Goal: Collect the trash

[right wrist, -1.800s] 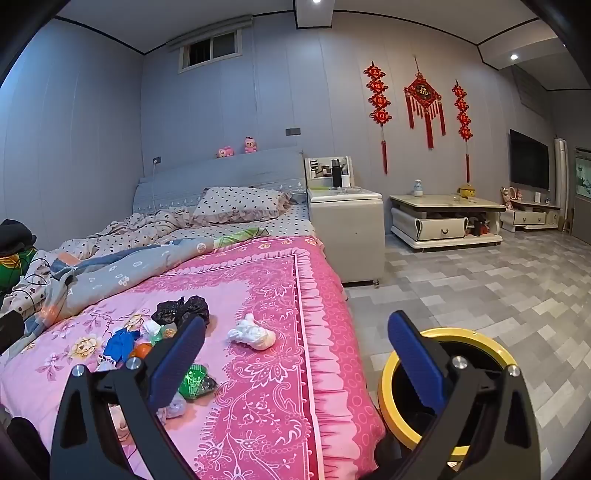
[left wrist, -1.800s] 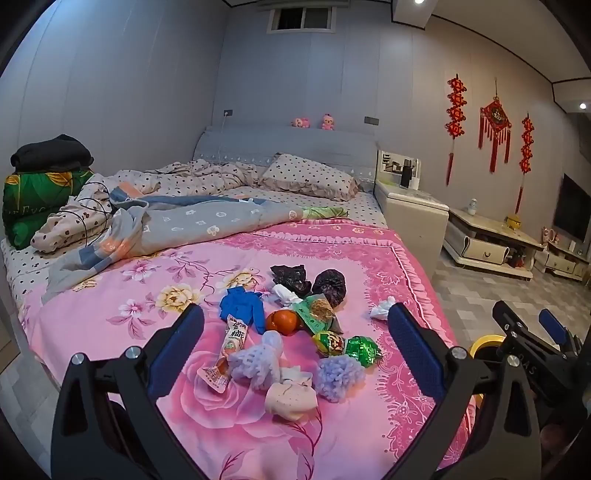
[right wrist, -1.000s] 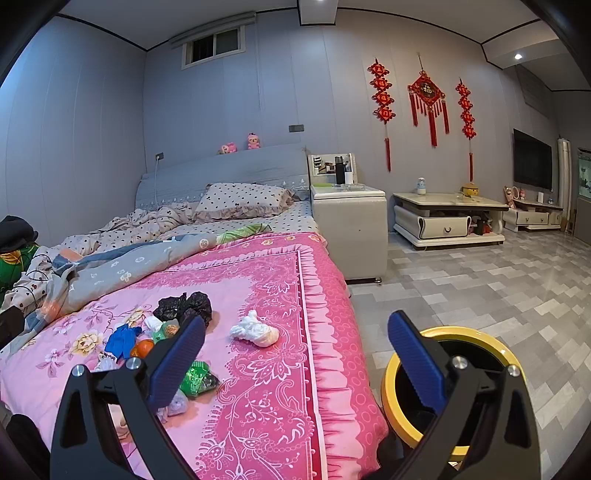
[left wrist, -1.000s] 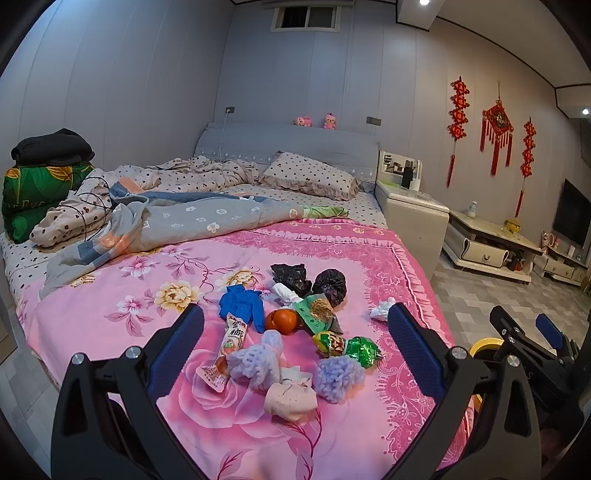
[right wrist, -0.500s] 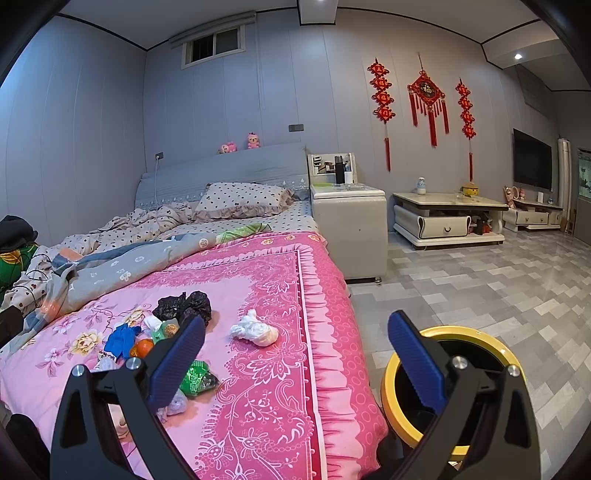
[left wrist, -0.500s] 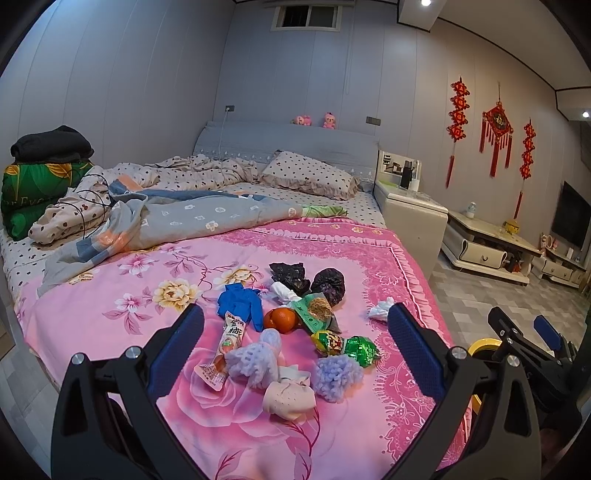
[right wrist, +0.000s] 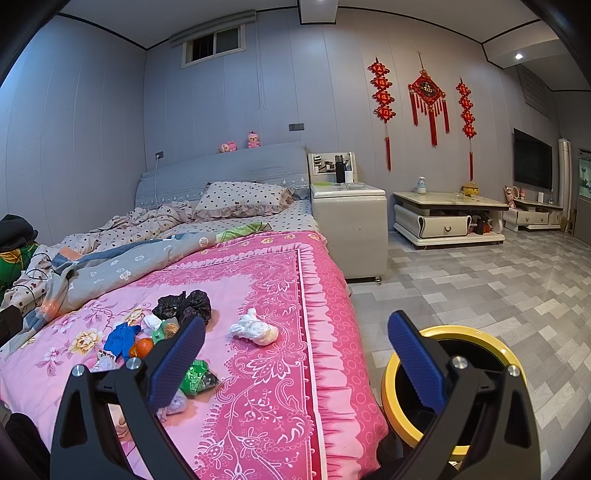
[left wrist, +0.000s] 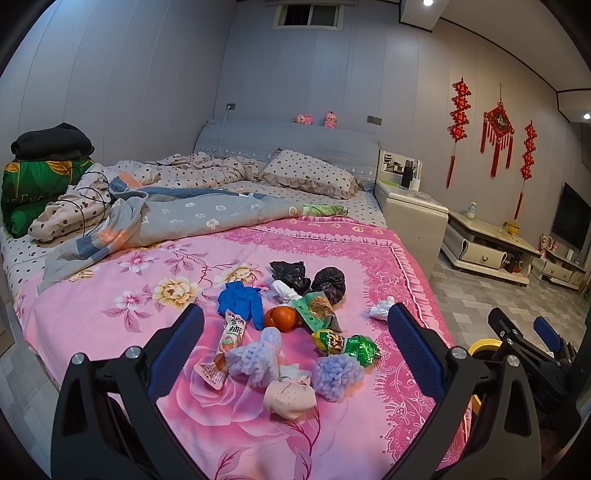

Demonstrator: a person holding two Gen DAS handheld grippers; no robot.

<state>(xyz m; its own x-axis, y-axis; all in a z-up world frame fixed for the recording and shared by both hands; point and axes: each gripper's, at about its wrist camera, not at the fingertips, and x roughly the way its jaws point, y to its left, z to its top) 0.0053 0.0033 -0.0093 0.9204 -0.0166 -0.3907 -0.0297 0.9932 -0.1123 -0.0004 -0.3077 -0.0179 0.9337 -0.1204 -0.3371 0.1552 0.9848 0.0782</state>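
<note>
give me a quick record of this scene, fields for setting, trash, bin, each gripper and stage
setting: bed with pink floral bedspread
trash: pile on the bedspread, including blue glove, orange, green wrapper, black bags; white wad lies apart
bin: yellow-rimmed bin on the floor beside the bed
left gripper: open, empty
right gripper: open, empty
stage: nothing picked up yet

Room dim, cool bluish tone in both views. Light from recessed ceiling spot [left wrist: 427, 3] far above jaws, second spot [right wrist: 519, 56] up and right of jaws. Small high window [right wrist: 214, 41] dark. Shadows soft, weak. Tiled floor [right wrist: 498, 280] beyond jaws, to right, shows faint sheen, no hard glare. Strong fisheye bending: walls curve, black vignette in corners. Focus sharp near jaws; far wall slightly soft, no motion blur.
</note>
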